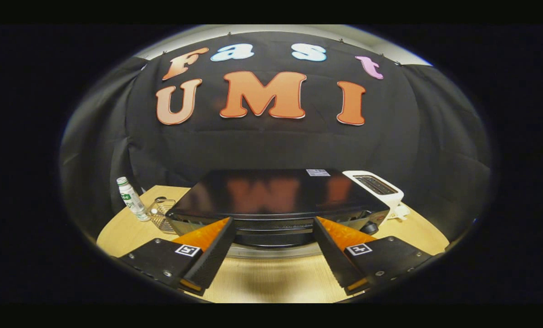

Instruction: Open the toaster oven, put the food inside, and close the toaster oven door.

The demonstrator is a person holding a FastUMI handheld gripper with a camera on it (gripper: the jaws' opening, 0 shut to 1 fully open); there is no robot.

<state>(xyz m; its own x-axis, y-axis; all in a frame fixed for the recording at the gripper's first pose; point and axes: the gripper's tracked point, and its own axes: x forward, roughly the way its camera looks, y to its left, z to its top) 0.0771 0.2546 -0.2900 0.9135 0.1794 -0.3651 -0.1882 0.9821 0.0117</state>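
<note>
My gripper [273, 223]: two wedge-shaped fingers [212, 255] with ribbed inner faces, each mount carrying a square black-and-white marker [188, 250] and small silver screws [166, 273].

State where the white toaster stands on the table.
The white toaster stands on the table beside the black toaster oven, beyond the open tongs.

Hand-held gripper [273, 222], fingers spread wide, faces the black toaster oven [278, 196] door.
</note>
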